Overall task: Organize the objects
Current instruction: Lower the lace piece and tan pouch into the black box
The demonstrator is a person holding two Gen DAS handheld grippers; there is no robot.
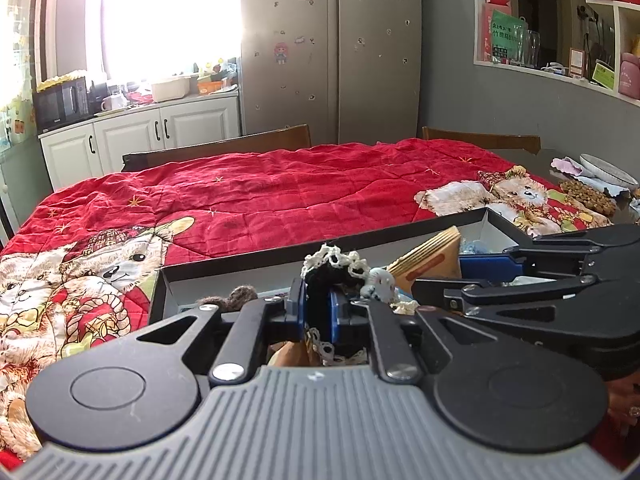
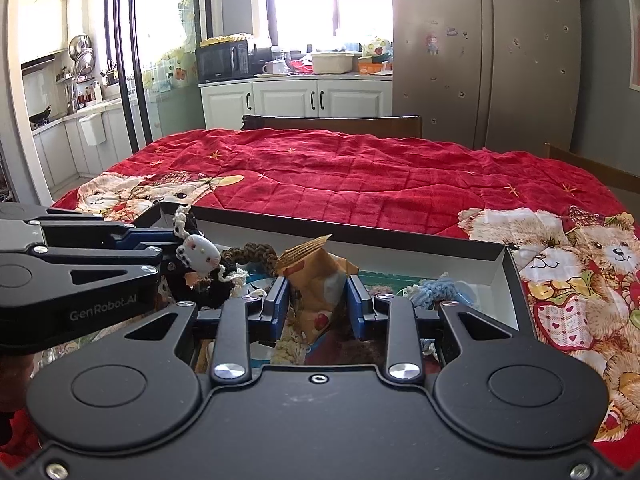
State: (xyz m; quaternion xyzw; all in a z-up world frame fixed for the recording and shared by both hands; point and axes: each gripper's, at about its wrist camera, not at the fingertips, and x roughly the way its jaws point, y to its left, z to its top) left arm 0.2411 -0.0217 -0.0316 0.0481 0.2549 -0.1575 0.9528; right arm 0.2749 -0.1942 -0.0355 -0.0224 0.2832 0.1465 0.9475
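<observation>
Home kitchen, fridge (image 1: 332, 52), microwave (image 2: 224, 60), cabinets (image 2: 296, 98)

Grippers: two, left gripper (image 1: 320, 312) and right gripper (image 2: 318, 300). Box (image 2: 360, 242): one. Snack packet (image 2: 320, 280): one; crocheted doll (image 2: 200, 254): one.

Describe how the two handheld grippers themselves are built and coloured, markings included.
Both are black linkage grippers with blue finger pads and silver pivot screws. The left gripper sits on a ribbed grey housing with two round black discs. The right gripper has a smooth black housing. The left gripper's side carries pale "GenRobot.AI" lettering. No cables or sleeves show.
</observation>
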